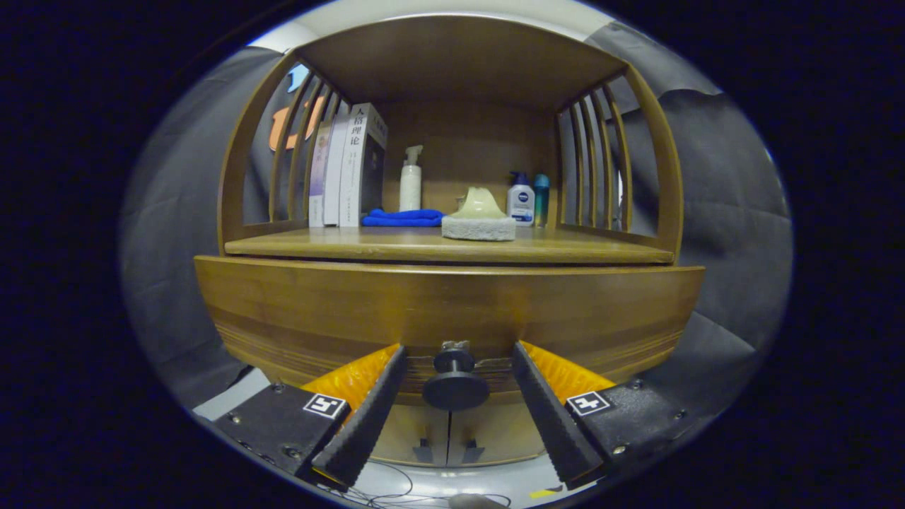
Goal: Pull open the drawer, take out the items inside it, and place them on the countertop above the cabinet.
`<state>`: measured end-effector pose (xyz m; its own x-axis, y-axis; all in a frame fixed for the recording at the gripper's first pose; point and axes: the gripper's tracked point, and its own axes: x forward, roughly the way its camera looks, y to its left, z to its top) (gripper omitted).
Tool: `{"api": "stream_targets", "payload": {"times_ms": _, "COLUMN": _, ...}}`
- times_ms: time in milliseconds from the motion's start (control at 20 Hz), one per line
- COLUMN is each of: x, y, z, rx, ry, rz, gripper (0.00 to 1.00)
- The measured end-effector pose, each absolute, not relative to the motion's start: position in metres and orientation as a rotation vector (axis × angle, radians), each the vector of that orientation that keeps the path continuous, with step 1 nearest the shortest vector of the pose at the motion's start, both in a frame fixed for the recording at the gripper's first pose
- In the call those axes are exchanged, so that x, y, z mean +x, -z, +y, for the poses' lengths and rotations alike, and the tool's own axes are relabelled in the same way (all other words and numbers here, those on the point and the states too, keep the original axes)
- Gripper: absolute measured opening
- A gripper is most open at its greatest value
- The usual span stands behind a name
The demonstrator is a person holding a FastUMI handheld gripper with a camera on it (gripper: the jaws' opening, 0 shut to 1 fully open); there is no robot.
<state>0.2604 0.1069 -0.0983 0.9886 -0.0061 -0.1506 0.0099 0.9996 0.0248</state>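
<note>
1. The gripper (456, 396) is hanging with its fingers spread wide, the drawer knob (455, 382) sitting between them, untouched.
2. The drawer (450, 311) is sitting shut under the countertop (452, 245), so its contents are hidden.
3. The countertop is carrying upright books (348, 170), a white pump bottle (410, 181), a folded blue cloth (403, 218), a sponge (479, 227), a blue-capped lotion bottle (520, 199) and a teal bottle (541, 199).
4. Labels are too small to make out.

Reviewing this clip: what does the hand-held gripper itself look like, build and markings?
The hand-held gripper has two long wedge-shaped fingers with ribbed, toothed inner faces. Each finger mounts on a flat block with visible screws, and each block carries a small square black-and-white marker. The fingers stand open either side of the drawer knob.
</note>
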Motion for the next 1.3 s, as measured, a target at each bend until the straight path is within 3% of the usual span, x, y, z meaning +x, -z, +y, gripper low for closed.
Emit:
{"api": "stream_targets", "payload": {"times_ms": 1100, "x": 0.259, "y": 0.092, "z": 0.107, "rx": 0.052, "ry": -0.01, "rz": 0.137, "gripper": 0.99}}
{"api": "stream_targets", "payload": {"times_ms": 1300, "x": 0.252, "y": 0.083, "z": 0.108, "rx": 0.031, "ry": 0.003, "rz": 0.064, "gripper": 0.99}}
